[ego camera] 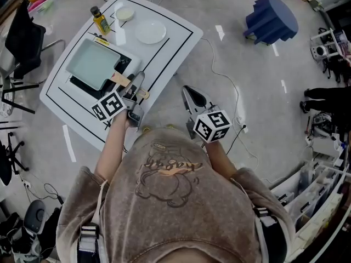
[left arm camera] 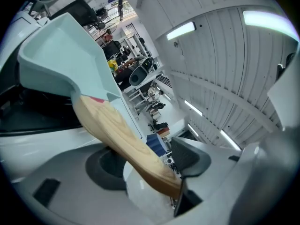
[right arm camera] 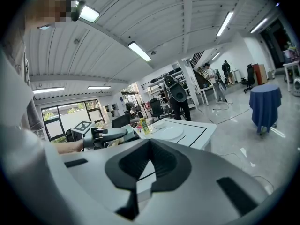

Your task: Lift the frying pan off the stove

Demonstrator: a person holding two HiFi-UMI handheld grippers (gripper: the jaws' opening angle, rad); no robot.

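White table [ego camera: 178, 44] carries the black stove [ego camera: 127, 64] at its near-left part. Blue stool [ego camera: 271, 19] sits on the floor well right of the stove. Person's torso fills the bottom of the head view, both bare forearms reaching forward: left forearm [ego camera: 112, 144] runs straight up toward the stove's near edge, right forearm [ego camera: 220, 153] is held off the table, right of the stove. Mint square frying pan [ego camera: 93, 64] sits flat on the stove, not lifted; its wooden handle [ego camera: 122, 81] sticks out past the stove's near-right corner. White plate [ego camera: 150, 32] is beyond the stove, small dish [ego camera: 124, 13] further back, oil bottle [ego camera: 100, 19] just behind the stove's far corner. Left gripper [ego camera: 138, 86] points roughly level at the stove, rolled to one side, jaws spread with the handle lying diagonally between them; the handle's end touches one jaw, but the pads don't look clamped on it. Right gripper [ego camera: 189, 93] hovers over the floor right of the stove, near the table edge, jaws closed together, nothing in them.
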